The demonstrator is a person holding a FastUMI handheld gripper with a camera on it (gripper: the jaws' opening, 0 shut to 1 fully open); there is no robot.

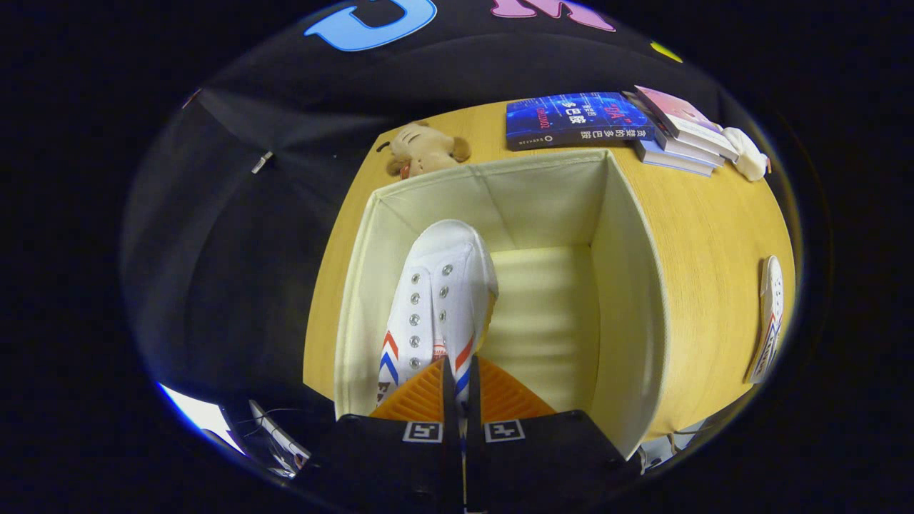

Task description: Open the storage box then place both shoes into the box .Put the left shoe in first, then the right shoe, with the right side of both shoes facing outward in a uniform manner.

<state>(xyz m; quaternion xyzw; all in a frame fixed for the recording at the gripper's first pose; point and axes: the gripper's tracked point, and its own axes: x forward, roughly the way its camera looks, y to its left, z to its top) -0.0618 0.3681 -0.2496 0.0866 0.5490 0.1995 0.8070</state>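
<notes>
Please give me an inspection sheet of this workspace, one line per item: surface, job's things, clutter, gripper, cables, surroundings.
Surface: wooden table.
Job's things: open storage box on the table; one white shoe held inside the box, toe pointing away; second shoe lies on the table, outside the box.
Clutter: plush toy and stack of books beyond the box; small white object beside the books.
Gripper: gripper shut on the white shoe's heel end.
Cables: nothing seen for certain.
Surroundings: black booth cloth.
</notes>
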